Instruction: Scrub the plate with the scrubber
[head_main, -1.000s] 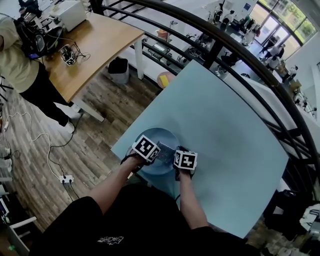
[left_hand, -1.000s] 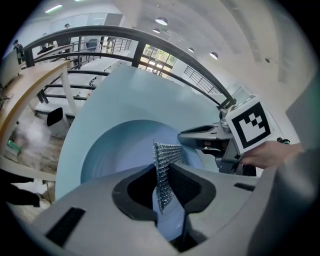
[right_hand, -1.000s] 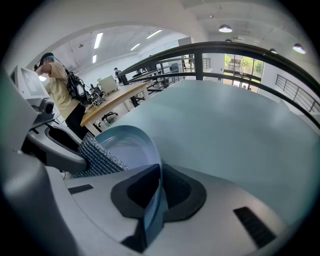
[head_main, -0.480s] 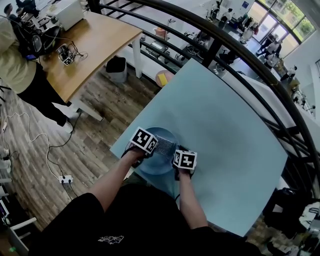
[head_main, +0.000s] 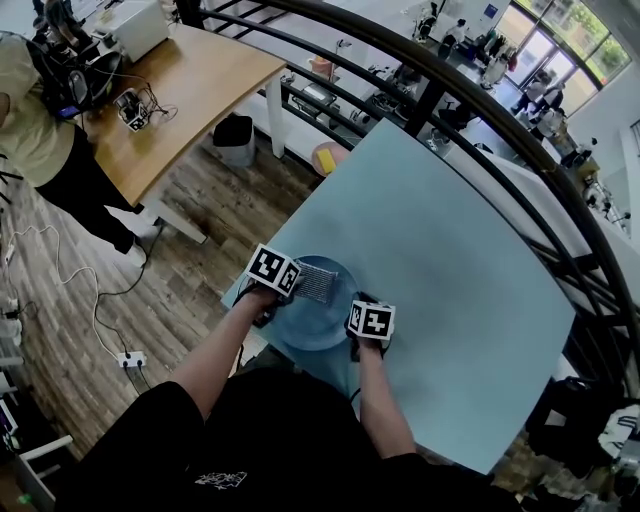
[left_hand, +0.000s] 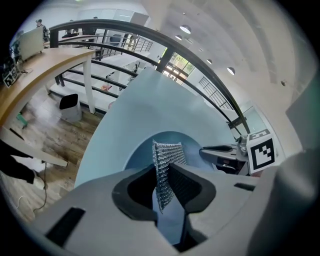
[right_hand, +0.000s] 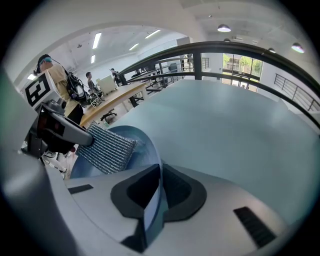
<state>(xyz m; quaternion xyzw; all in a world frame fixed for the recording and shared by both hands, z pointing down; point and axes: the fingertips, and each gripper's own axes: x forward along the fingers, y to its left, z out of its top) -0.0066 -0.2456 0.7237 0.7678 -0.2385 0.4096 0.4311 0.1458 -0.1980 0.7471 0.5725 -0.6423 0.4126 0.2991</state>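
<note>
A round blue plate (head_main: 318, 322) lies near the front left corner of the pale blue table (head_main: 440, 270). My right gripper (head_main: 358, 310) is shut on the plate's right rim, which runs between its jaws (right_hand: 152, 192). My left gripper (head_main: 290, 282) is shut on a grey woven scrubber (head_main: 318, 281), held flat over the plate's far left part. In the left gripper view the scrubber (left_hand: 165, 170) stands upright between the jaws above the plate (left_hand: 175, 145). The right gripper view shows the scrubber (right_hand: 106, 148) against the plate's face (right_hand: 142, 145).
A wooden desk (head_main: 175, 90) with equipment stands to the far left, a person (head_main: 40, 130) beside it. A black bin (head_main: 238, 138) sits on the wood floor. A dark railing (head_main: 450, 90) curves behind the table. Cables and a power strip (head_main: 132, 357) lie on the floor.
My left gripper has slid the scrubber up and to the left across the plate, toward its far rim. My right gripper has stayed put on the rim.
</note>
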